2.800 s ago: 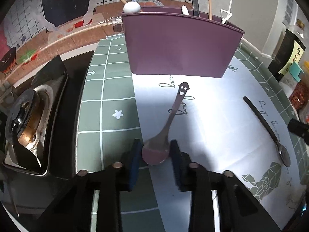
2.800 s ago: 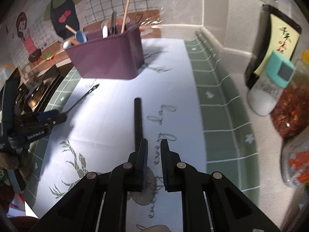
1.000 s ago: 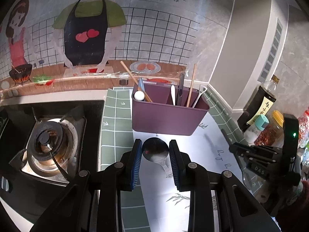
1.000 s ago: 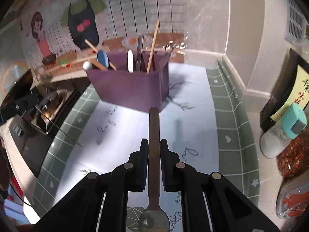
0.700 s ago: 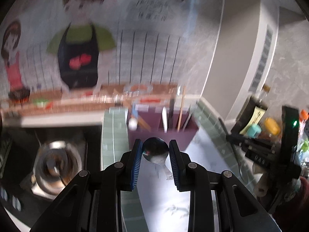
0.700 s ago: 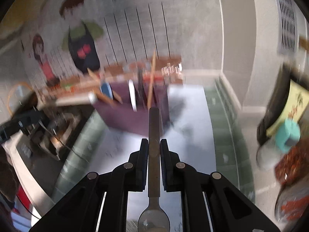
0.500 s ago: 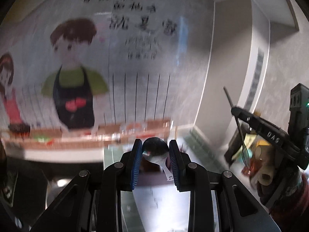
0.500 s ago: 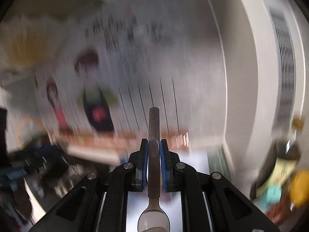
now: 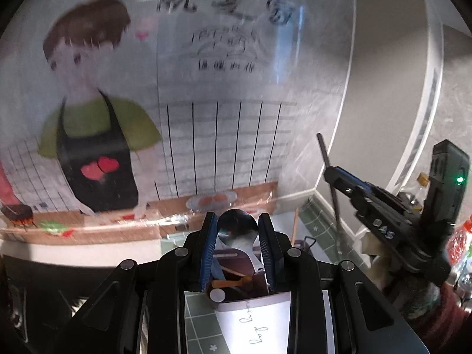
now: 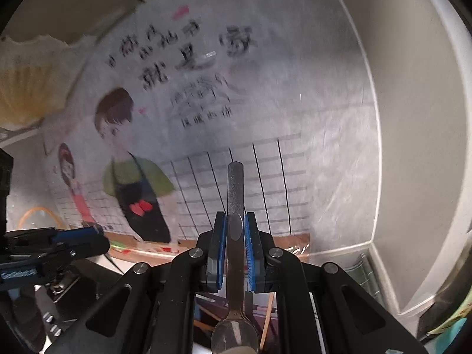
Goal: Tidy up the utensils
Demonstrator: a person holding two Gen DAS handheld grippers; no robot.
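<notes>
My left gripper (image 9: 237, 247) is shut on the bowl of a metal spoon (image 9: 237, 230), whose handle hangs down toward the purple utensil holder (image 9: 236, 277) just below it. The holder has several utensils in it. My right gripper (image 10: 235, 247) is shut on the dark handle of a second spoon (image 10: 235, 194); the handle points up and its bowl hangs low over the holder (image 10: 212, 309). The right gripper also shows at the right of the left wrist view (image 9: 348, 183), raised, with the spoon handle sticking up.
A tiled wall with a cartoon cook sticker (image 9: 88, 135) fills the back. A wall corner (image 9: 339, 147) stands to the right. Bottles and jars (image 9: 460, 242) stand at the far right. The stove edge (image 10: 59, 289) lies left; the left gripper (image 10: 53, 250) shows there.
Both grippers have lifted and tilted up from the counter with their spoons and now hold them over the purple holder. The views have swung from the mat to the wall.
</notes>
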